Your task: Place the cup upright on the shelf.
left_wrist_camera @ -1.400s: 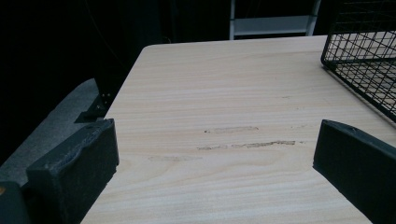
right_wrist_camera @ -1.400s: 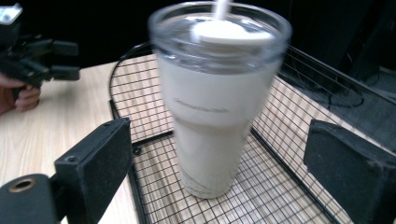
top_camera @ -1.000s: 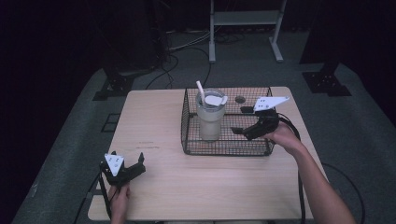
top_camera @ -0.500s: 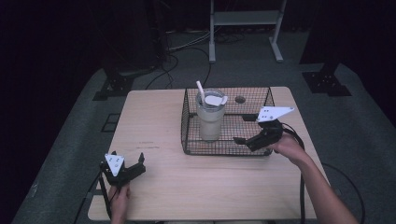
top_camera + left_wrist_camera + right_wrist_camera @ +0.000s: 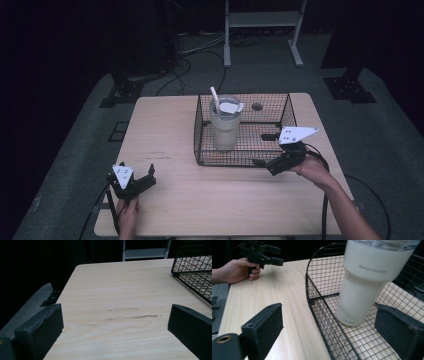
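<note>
Tumbler (image 5: pixel 224 129): upright in wire basket (image 5: pixel 202 145). My right gripper (image 5: pixel 263 164), fingers open, faces it to grasp; left gripper (image 5: pixel 145 181) open, parked near-left on bench (image 5: pixel 210 195).

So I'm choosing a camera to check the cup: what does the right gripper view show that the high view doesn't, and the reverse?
Right gripper view: faint lettering on the tumbler wall, and its base standing on the basket floor. High view: the tumbler's lid and straw, the whole table, and the right claw open at the basket's near right corner. Both share the tumbler upright inside the wire basket, and the left claw open over bare table.
</note>
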{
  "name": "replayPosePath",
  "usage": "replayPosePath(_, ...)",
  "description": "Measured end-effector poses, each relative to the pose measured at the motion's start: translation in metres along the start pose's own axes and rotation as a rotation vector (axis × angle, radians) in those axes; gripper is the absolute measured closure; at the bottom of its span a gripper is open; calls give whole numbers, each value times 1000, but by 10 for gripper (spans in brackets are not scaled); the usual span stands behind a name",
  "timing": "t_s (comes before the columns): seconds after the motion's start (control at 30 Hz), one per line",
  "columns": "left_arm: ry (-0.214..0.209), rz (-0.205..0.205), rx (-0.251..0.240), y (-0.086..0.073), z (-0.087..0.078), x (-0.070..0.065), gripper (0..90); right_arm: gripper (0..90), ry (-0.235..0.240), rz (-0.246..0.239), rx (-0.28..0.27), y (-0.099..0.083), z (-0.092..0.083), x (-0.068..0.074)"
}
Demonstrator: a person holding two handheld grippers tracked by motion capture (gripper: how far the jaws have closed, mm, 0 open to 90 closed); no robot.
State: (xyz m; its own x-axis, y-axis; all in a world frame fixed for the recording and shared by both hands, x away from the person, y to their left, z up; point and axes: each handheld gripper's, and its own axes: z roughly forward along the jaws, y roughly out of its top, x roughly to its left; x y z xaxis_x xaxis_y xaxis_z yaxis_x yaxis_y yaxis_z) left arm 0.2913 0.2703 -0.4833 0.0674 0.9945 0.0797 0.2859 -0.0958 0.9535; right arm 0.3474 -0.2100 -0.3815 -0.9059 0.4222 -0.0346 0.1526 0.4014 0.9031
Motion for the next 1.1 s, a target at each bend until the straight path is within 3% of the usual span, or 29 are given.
replayPosePath(0.27, -2, 0, 0, 0, 0, 0, 0, 74, 27, -7, 8, -12, -1, 16)
replayPosePath(0.7, -1, 0, 0, 0, 0, 0, 0, 74, 11, -1, -5, -29, -9, 30)
replayPosePath(1.1, -1, 2, 0, 0, 0, 0, 0, 74, -2, 38, -2, -58, -12, 39)
